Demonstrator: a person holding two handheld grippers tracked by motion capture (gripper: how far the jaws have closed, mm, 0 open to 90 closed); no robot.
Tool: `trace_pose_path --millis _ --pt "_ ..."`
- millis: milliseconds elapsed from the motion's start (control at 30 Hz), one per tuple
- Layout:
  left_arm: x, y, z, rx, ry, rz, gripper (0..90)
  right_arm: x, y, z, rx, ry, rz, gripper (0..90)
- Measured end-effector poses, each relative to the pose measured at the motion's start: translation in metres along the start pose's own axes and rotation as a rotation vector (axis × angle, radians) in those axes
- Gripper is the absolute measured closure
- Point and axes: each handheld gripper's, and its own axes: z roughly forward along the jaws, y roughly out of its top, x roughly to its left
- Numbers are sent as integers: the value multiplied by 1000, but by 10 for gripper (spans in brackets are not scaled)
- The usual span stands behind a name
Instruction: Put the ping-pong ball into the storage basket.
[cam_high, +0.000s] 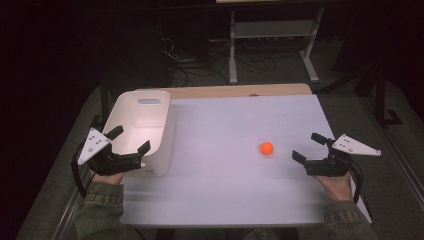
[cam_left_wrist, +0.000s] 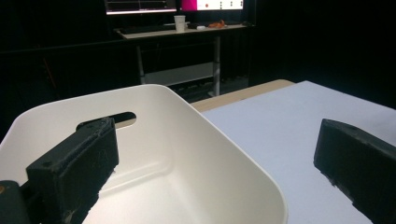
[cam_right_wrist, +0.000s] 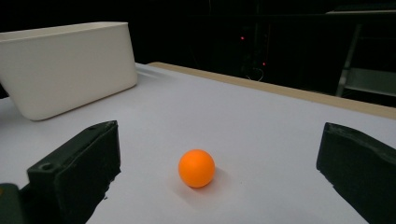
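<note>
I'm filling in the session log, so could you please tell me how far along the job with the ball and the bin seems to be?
Nothing looks done yet: the small orange ball lies on the white table, outside the white plastic bin. Nothing is in hand: the right gripper is open just beside the ball, and the left gripper is open over the bin. Any grasp remains.

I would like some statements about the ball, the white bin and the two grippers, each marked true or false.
1. The orange ball lies inside the white bin. False: it rests on the table, well apart from the bin.
2. The right gripper is open, and the ball lies ahead of its jaws. True.
3. The left gripper is shut on the bin's rim. False: it is open, one jaw over the bin and the other over the table.
4. The bin has a slot handle in its far wall. True.
5. The bin stands at the table's left side. True.
</note>
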Motion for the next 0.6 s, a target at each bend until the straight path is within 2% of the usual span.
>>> trace_pose_path --millis 133,300,600 --pt "1 -1 1 -3 7 -10 0 1 0 1 6 5 -2 0" --pt "0 0 1 5 1 1 0 1 -2 4 27 12 10 0" --pt "3 5 -2 -1 -12 3 0 1 -2 4 34 23 11 0"
